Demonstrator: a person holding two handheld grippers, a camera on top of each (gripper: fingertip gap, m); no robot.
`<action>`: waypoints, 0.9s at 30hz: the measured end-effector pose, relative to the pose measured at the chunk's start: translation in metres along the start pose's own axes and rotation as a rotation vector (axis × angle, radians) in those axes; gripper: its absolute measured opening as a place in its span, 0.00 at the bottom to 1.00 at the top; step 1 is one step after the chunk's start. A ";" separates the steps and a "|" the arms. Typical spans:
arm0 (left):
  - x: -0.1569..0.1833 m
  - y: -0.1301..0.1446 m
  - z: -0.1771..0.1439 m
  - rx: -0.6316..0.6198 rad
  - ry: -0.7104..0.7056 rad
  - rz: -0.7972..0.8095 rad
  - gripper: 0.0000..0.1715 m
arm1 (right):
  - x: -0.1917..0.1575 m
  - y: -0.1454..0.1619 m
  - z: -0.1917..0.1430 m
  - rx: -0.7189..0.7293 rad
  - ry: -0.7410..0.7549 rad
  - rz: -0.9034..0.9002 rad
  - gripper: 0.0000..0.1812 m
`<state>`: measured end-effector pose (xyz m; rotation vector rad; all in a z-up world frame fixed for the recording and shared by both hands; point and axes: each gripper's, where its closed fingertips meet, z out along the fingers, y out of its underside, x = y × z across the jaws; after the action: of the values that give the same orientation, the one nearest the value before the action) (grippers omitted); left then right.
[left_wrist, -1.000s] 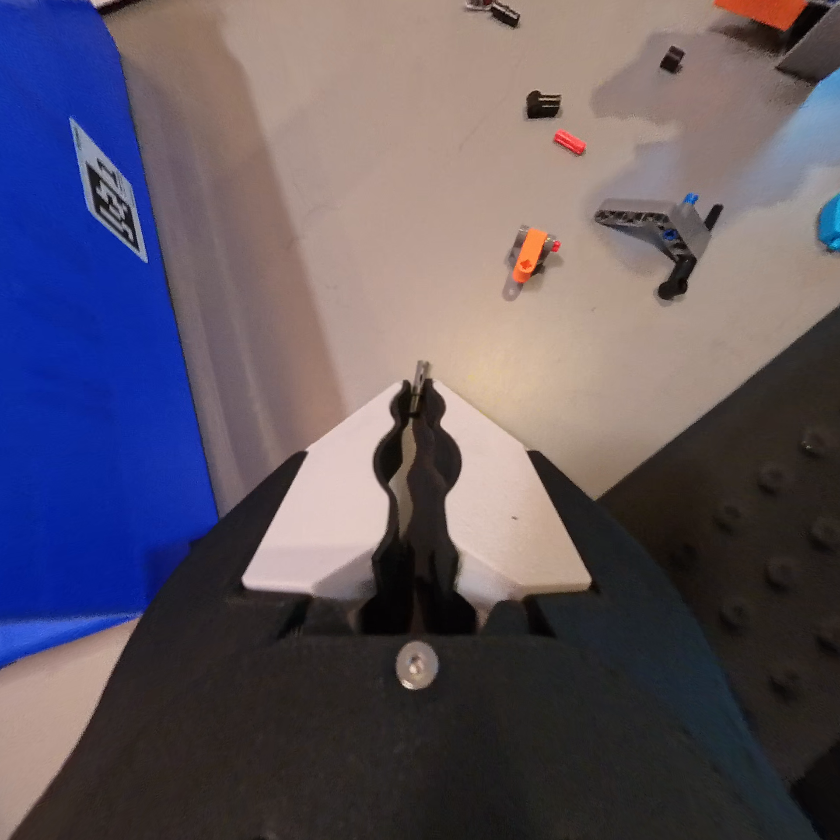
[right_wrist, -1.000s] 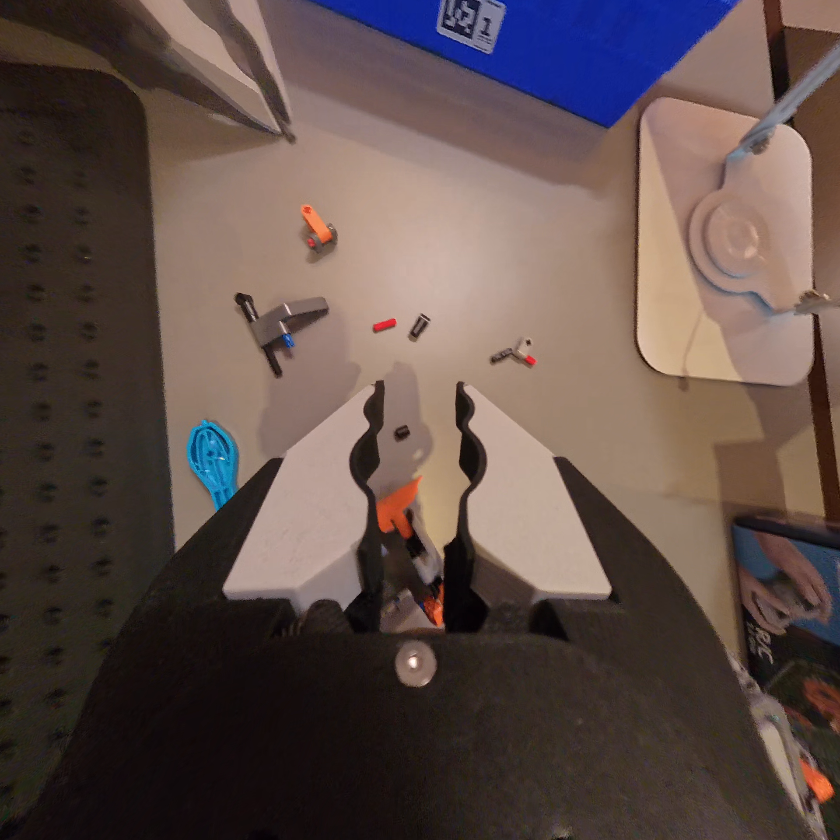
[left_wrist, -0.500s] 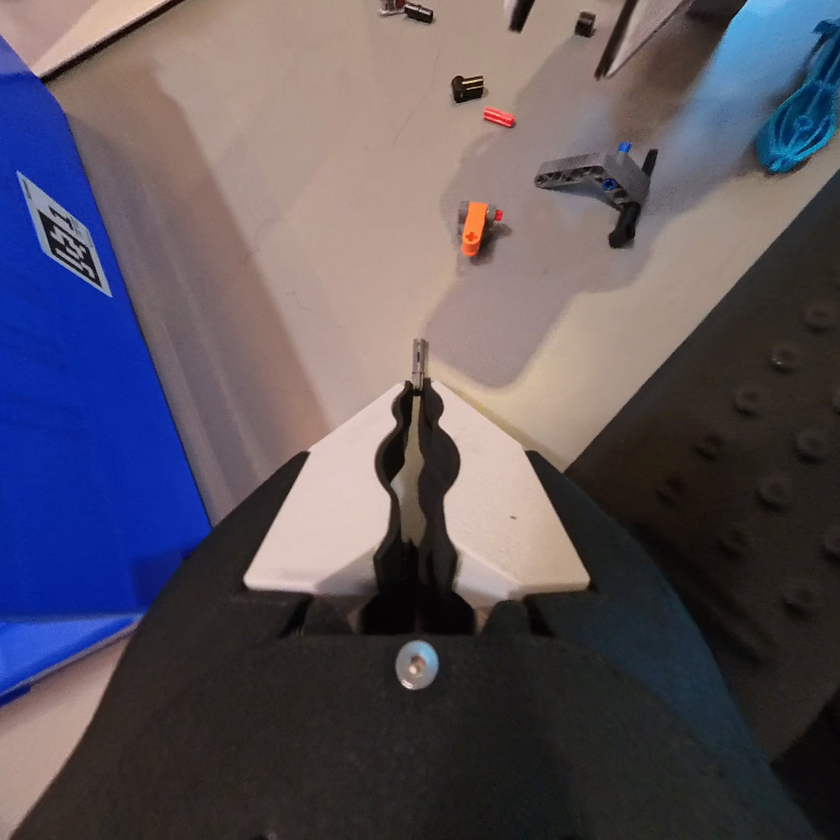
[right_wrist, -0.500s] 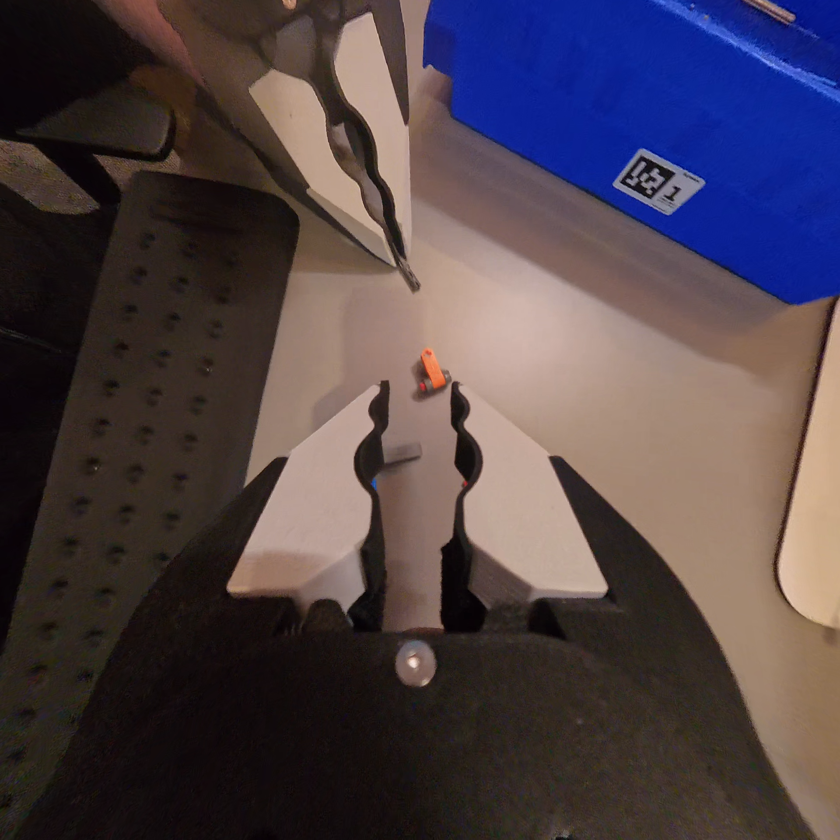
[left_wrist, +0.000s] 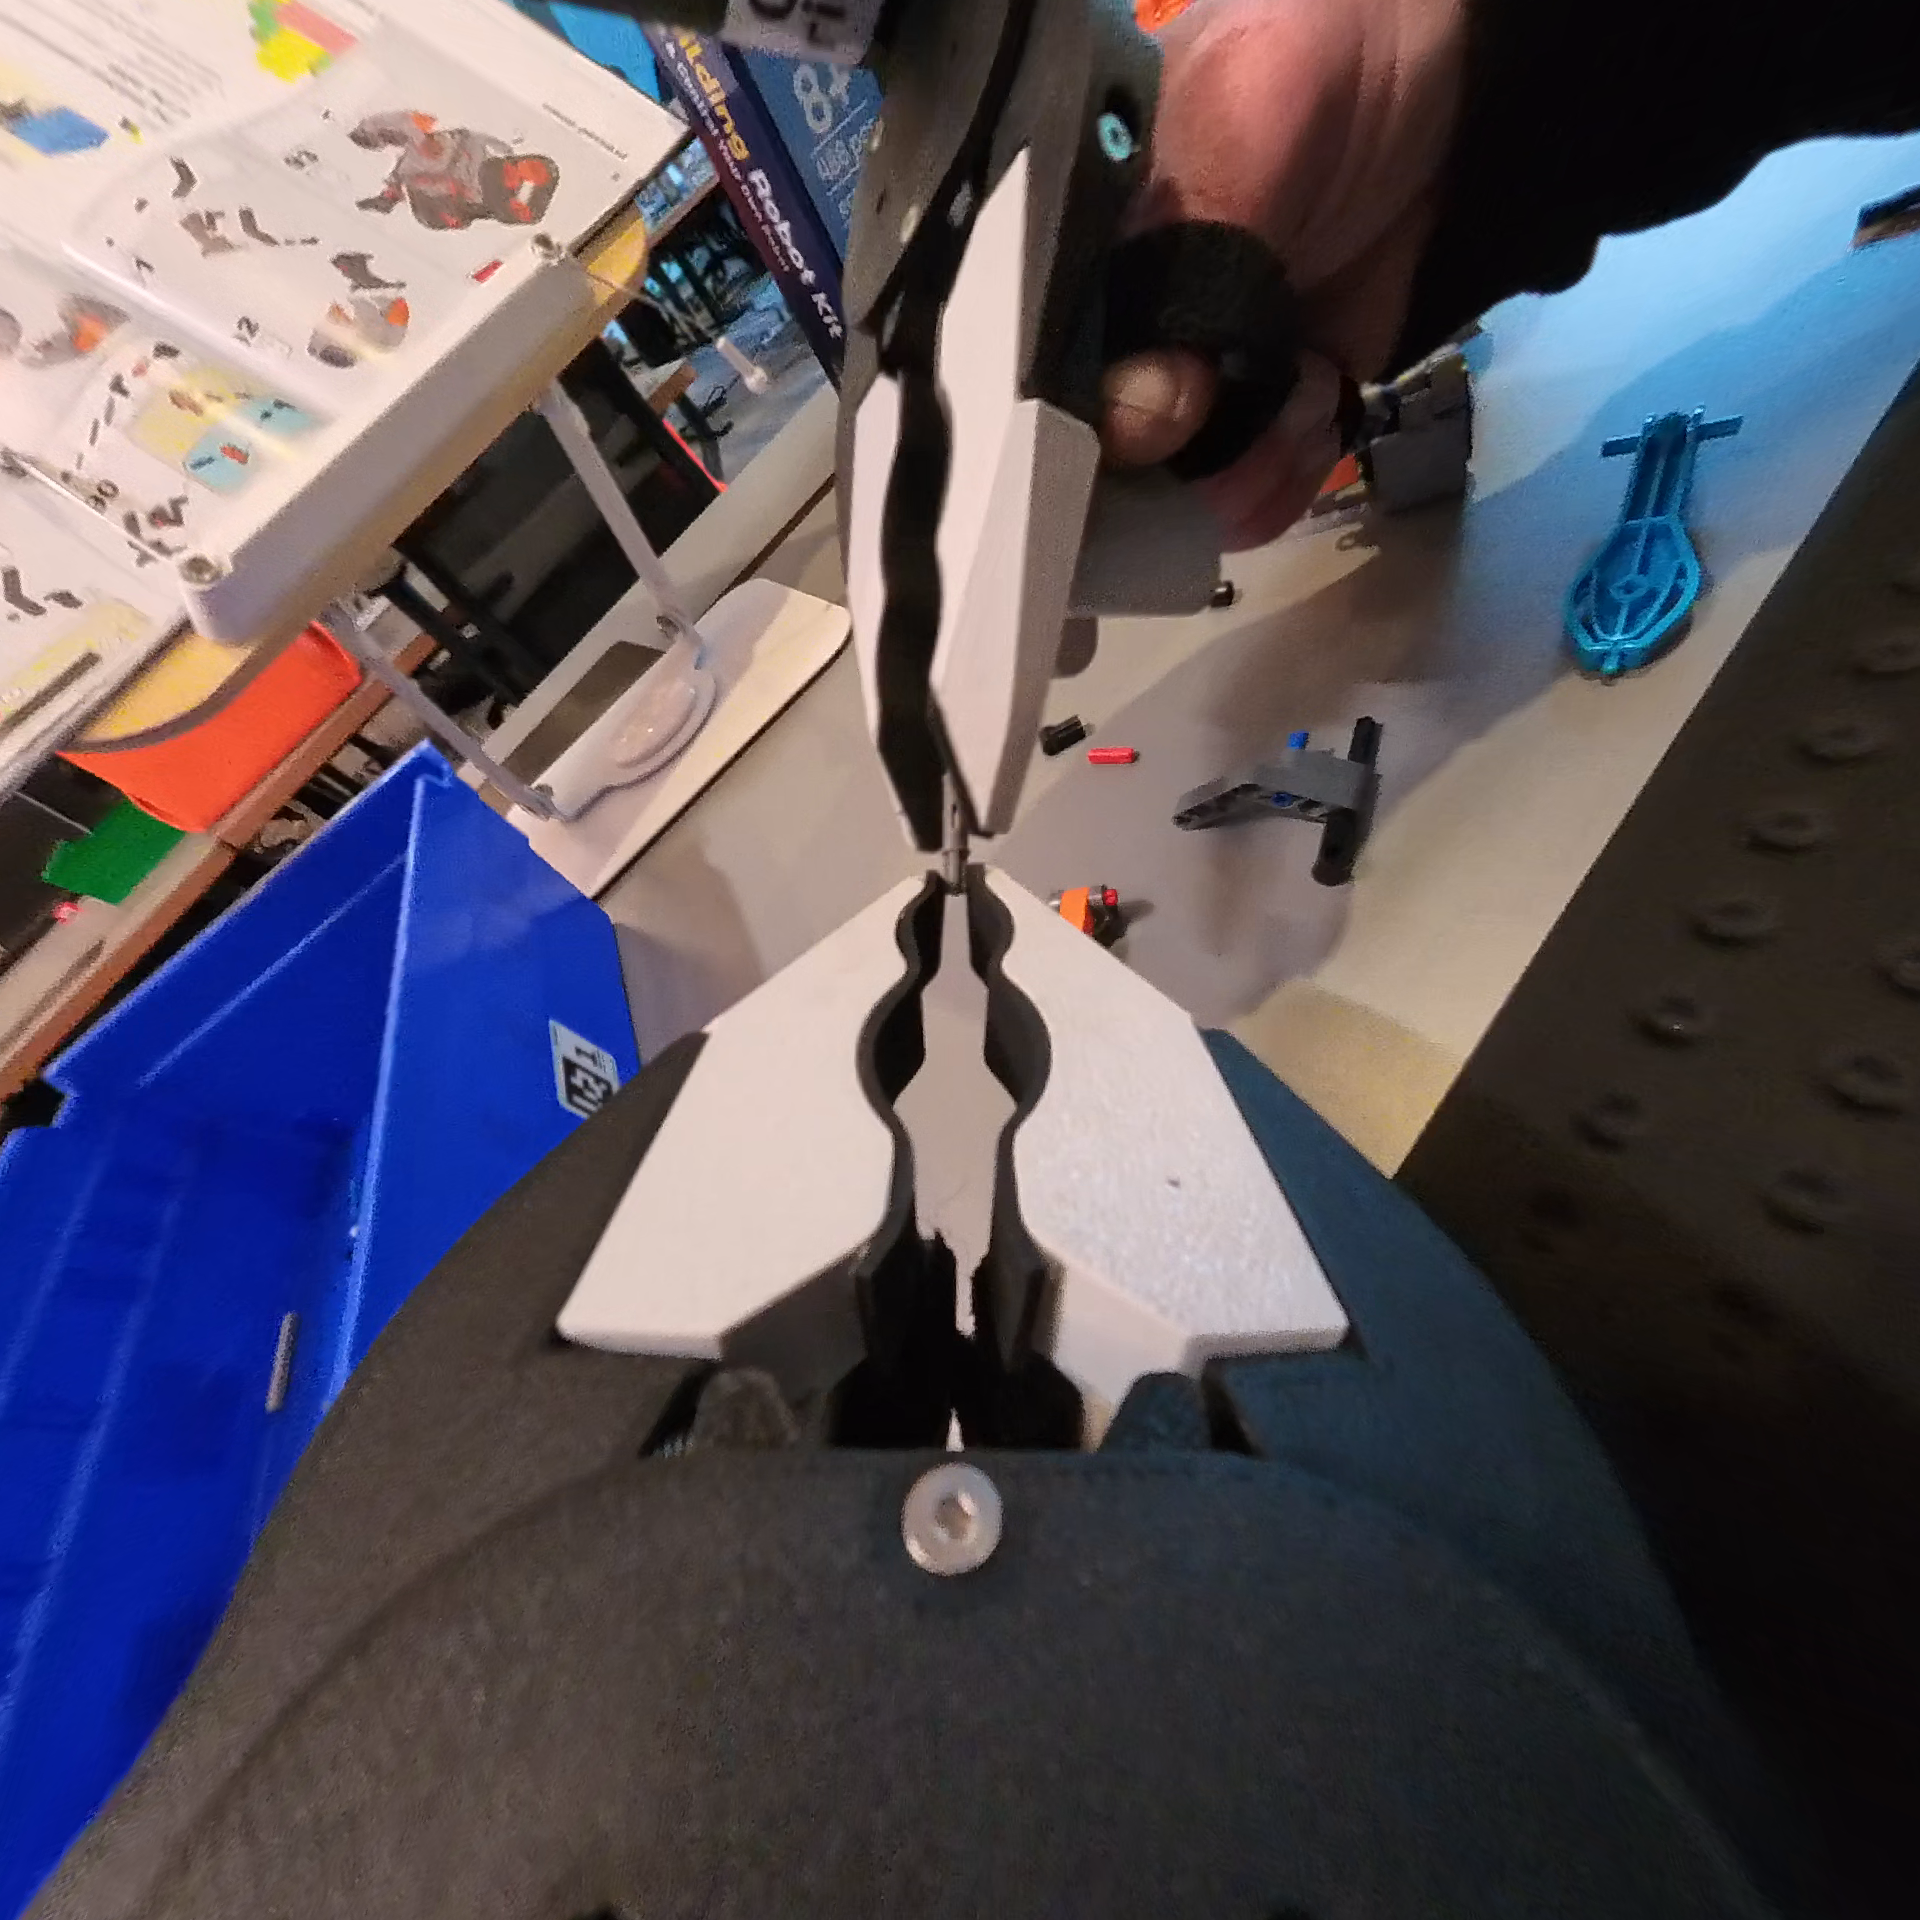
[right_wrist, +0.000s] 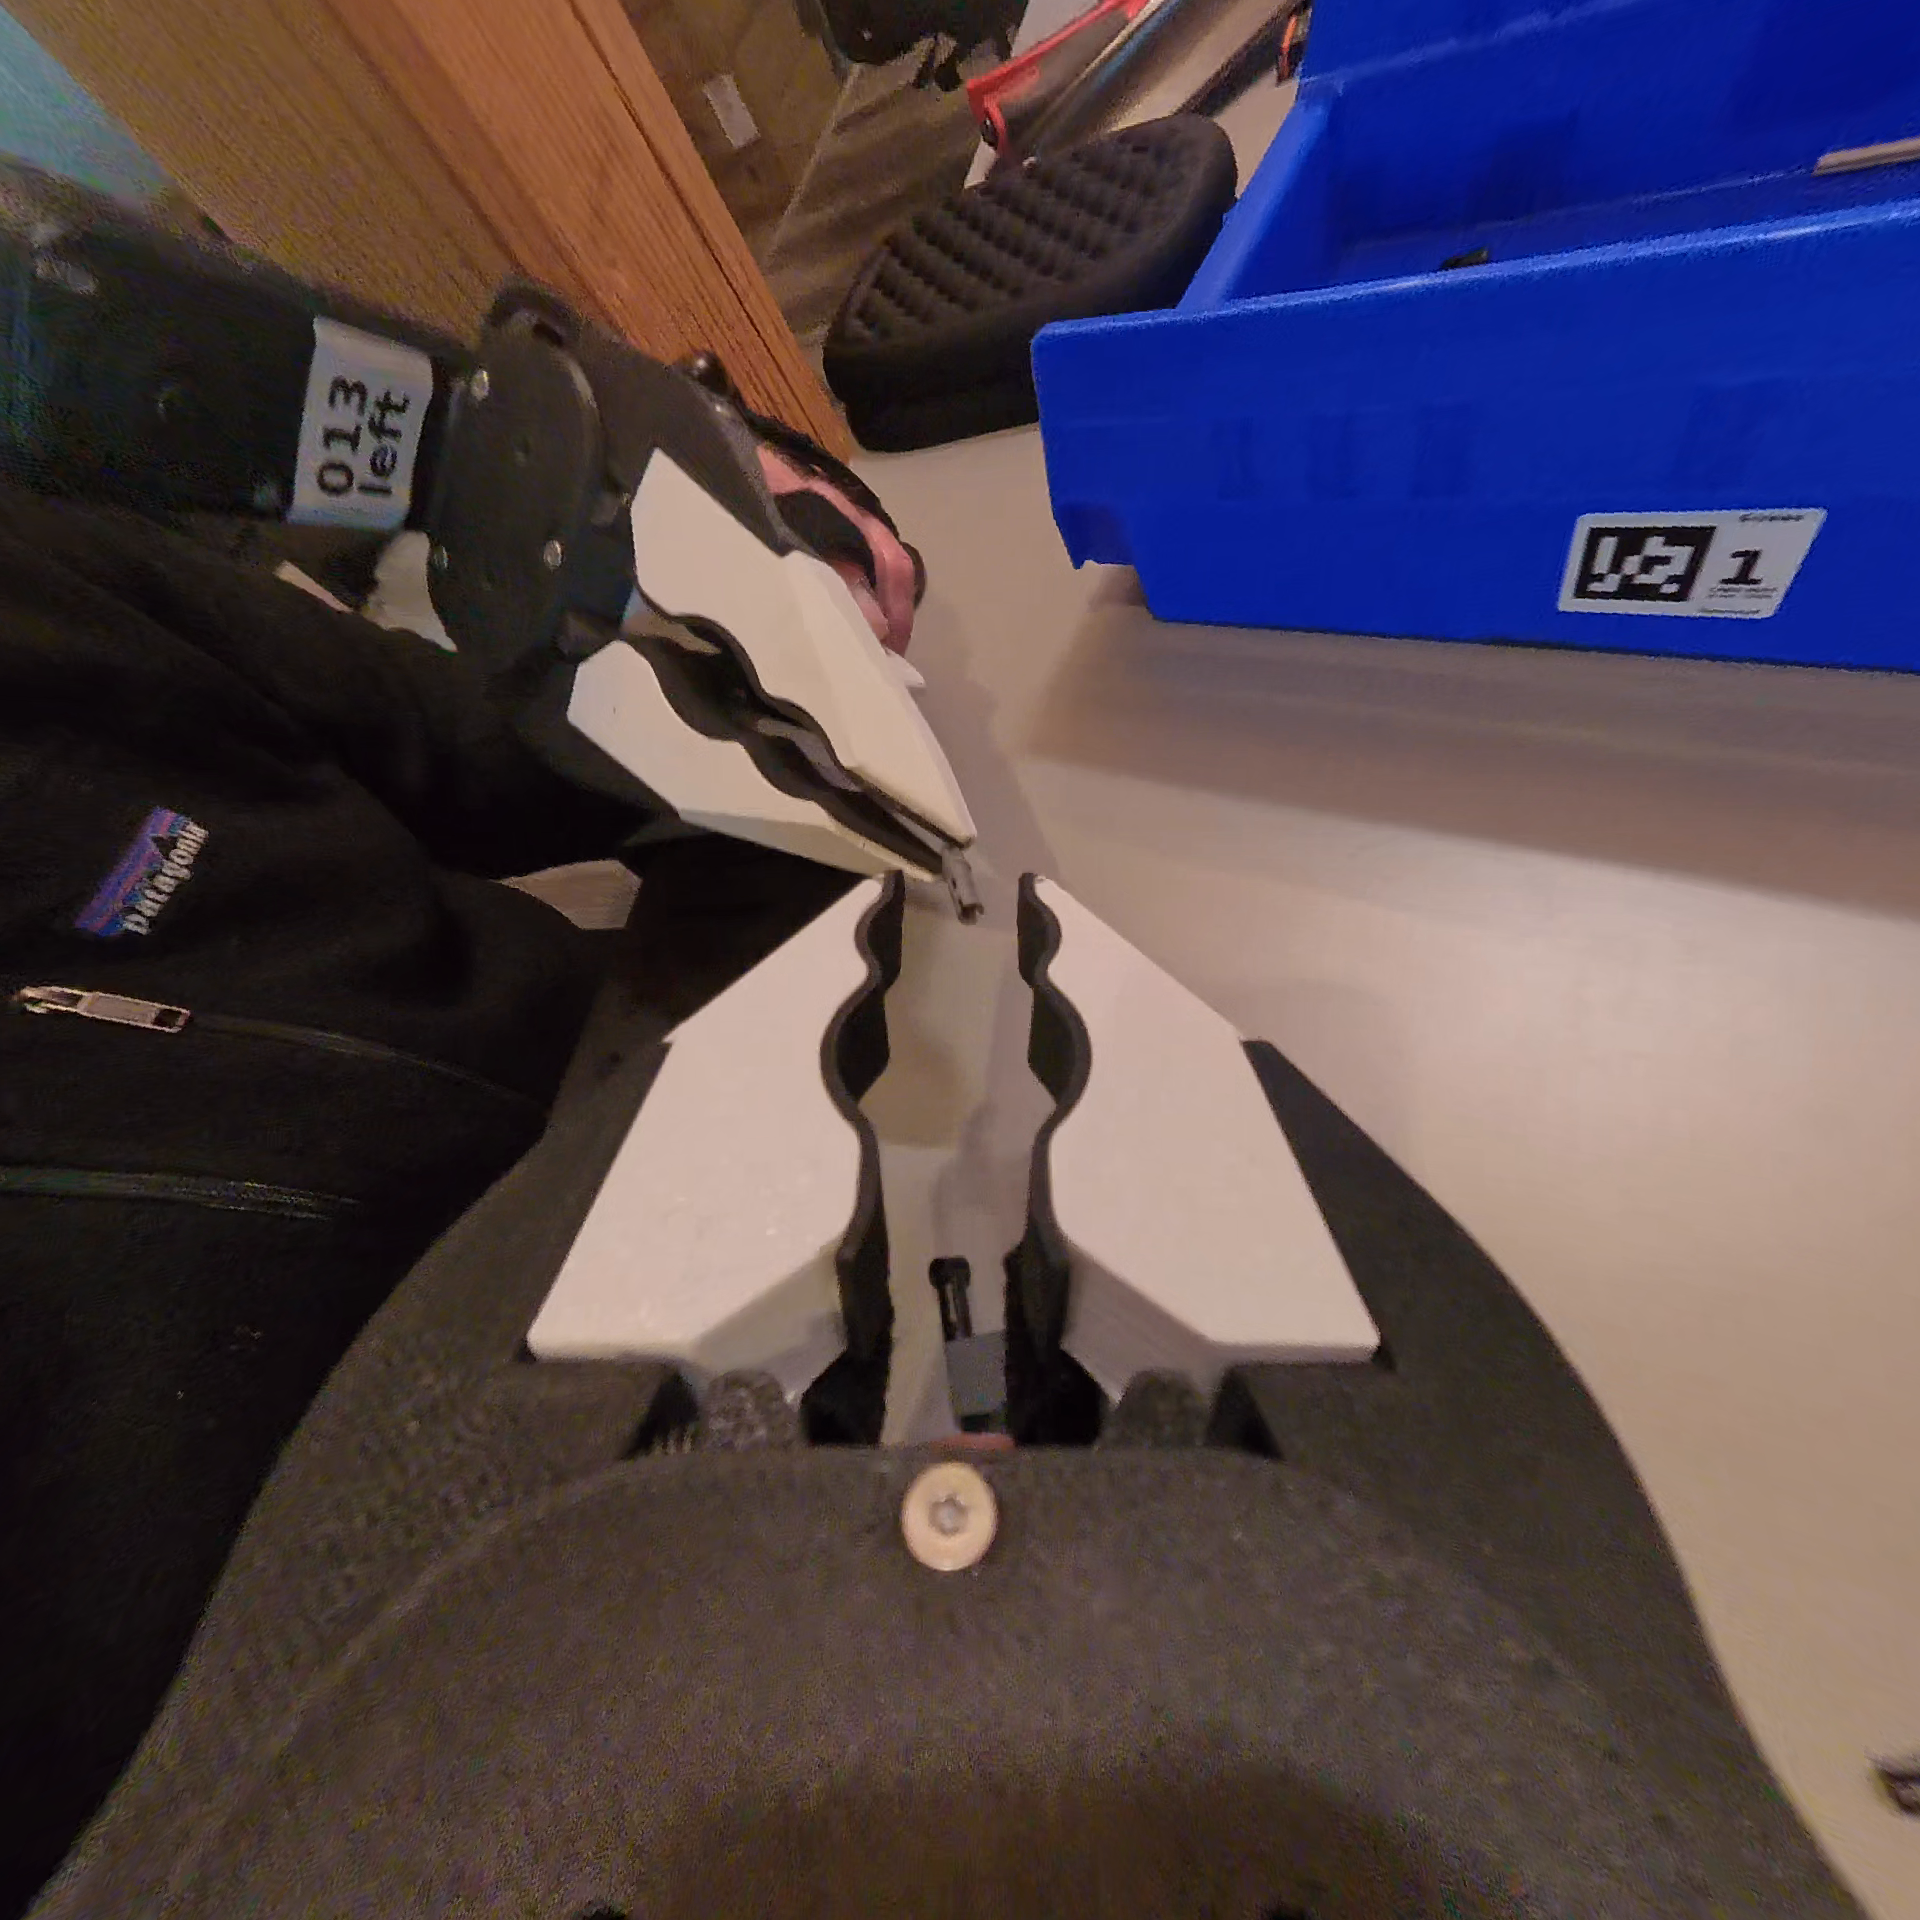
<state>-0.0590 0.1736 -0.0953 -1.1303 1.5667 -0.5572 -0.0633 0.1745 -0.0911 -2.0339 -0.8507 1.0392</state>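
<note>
Grey pin (right_wrist: 964, 896) is clamped at the left gripper (left_wrist: 952, 881) tips, its free end lying between the parted right gripper (right_wrist: 954, 883) tips above the table (right_wrist: 1455, 935).

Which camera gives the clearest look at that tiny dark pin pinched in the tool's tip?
The right wrist view: there the small dark pin juts sideways from the left gripper against the pale table, with its length showing. The left wrist view sees only a short end of it, squeezed between both grippers' tips.
</note>
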 end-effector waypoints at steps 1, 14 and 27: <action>0.000 -0.002 0.001 0.005 -0.013 0.022 0.01 | 0.000 -0.001 0.001 0.012 -0.002 0.011 0.10; 0.004 0.006 0.007 -0.023 0.058 -0.040 0.09 | 0.012 0.006 -0.010 -0.088 0.137 -0.143 0.01; 0.035 0.060 0.047 -0.306 0.402 -0.219 0.13 | 0.036 0.048 -0.001 -0.463 0.192 -0.385 0.01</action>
<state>-0.0375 0.1784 -0.1764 -1.5021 1.9317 -0.7417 -0.0341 0.1760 -0.1434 -2.1679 -1.4062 0.4521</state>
